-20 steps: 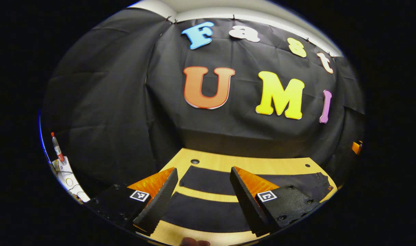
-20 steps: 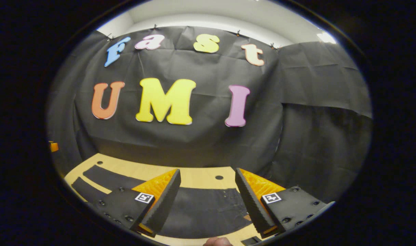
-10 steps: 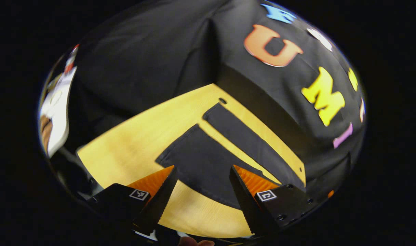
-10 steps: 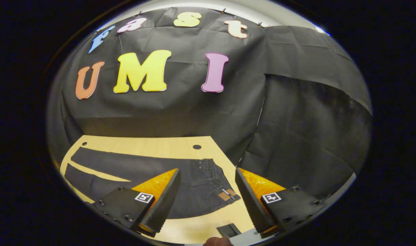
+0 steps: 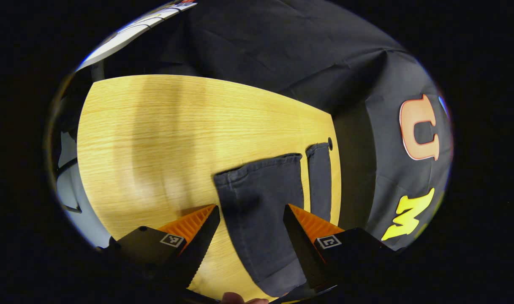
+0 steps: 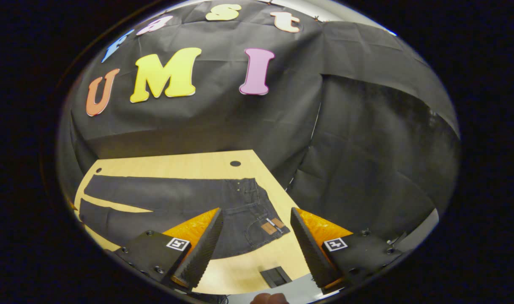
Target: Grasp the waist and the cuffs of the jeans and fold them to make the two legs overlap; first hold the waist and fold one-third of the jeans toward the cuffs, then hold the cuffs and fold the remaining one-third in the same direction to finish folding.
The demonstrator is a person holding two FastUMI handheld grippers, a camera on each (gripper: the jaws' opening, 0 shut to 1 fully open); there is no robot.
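Our left hand-held gripper (image 5: 250, 213) hangs with its fingers spread, empty, just above the cuff end of the jeans (image 5: 261, 211); the nearer leg runs straight out between the two fingers and ends at its hemmed cuff (image 5: 259, 164), while the far leg's cuff (image 5: 319, 147) lies just beyond it with a strip of bare desk (image 5: 176, 126) between them. Our right hand-held gripper (image 6: 257, 236) is likewise spread and holding nothing, poised over the other end, where the waist (image 6: 257, 202) with its pocket and patch sits just ahead of and between its fingers. From there the jeans stretch away to our left, long axis along the desk, both legs flat and parted, not yet overlapped. We judge the left gripper is the one for the cuffs and the right for the waist; each must drop onto the near edge of the cloth before lifting it over toward the far leg.
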